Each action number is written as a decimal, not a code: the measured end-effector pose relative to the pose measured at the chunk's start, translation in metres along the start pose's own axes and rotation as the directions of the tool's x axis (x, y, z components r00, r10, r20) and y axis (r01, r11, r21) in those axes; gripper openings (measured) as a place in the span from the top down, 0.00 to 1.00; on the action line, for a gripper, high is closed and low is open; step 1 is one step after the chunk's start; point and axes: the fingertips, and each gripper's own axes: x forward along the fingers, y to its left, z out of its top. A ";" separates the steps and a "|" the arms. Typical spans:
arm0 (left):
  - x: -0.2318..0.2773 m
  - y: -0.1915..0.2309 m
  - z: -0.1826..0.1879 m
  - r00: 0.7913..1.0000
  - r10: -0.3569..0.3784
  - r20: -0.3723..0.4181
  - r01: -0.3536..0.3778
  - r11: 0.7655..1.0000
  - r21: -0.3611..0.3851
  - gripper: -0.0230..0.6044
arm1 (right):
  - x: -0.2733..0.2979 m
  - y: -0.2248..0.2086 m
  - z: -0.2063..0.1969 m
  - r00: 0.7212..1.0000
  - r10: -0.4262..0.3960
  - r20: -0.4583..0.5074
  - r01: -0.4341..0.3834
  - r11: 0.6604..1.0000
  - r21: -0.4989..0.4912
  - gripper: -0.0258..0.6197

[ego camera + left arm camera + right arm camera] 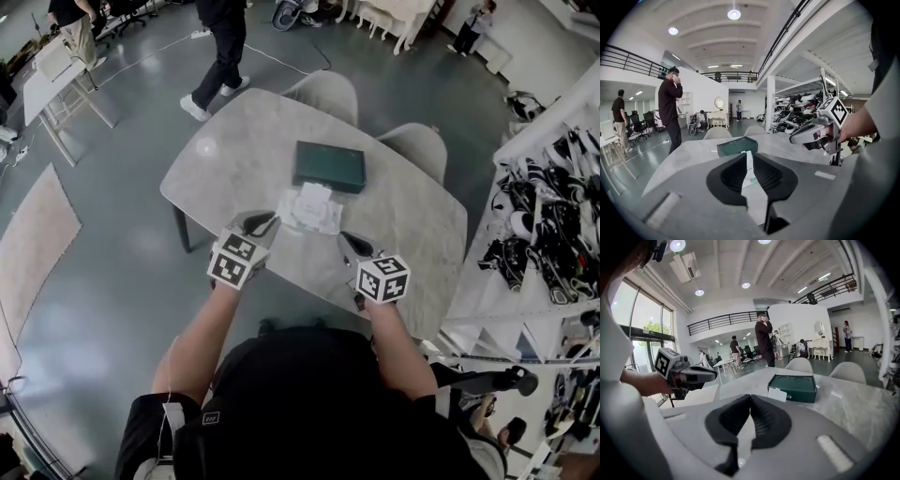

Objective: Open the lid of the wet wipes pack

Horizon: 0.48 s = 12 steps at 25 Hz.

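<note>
Jaws of left gripper [746,157] pinch white edge of wet wipes pack [309,208]; I read right gripper [750,398] jaws pressed together, empty.

This looks like a big open studio hall, part showroom and part office. A railed mezzanine [722,320] runs overhead. Shelves [548,225] on the right are crammed with gear, desks [56,80] and office chairs [131,14] stand far left, and people [220,47] are on a polished floor [112,281].
</note>
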 end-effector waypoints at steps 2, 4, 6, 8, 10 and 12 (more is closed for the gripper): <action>-0.005 0.002 0.005 1.000 0.027 -0.009 -0.027 0.999 -0.022 0.89 | -0.005 0.000 0.011 0.999 0.040 0.019 -0.040 0.999 0.003 0.95; -0.008 0.003 0.015 0.999 0.055 0.001 -0.054 0.997 -0.052 0.89 | -0.011 -0.003 0.023 0.996 0.081 0.035 -0.081 0.997 0.003 0.95; -0.009 0.002 0.028 0.997 0.078 0.027 -0.076 0.993 -0.085 0.89 | -0.021 -0.009 0.035 0.992 0.113 0.056 -0.113 0.994 -0.003 0.95; -0.008 -0.001 0.044 0.994 0.098 0.055 -0.091 0.989 -0.116 0.90 | -0.034 -0.018 0.048 0.988 0.134 0.082 -0.133 0.991 -0.012 0.95; -0.005 -0.005 0.059 0.991 0.108 0.077 -0.097 0.986 -0.137 0.90 | -0.047 -0.029 0.062 0.983 0.150 0.108 -0.148 0.989 -0.021 0.95; -0.003 -0.010 0.072 0.989 0.114 0.093 -0.100 0.985 -0.141 0.90 | -0.060 -0.035 0.075 0.976 0.169 0.141 -0.167 0.986 -0.027 0.95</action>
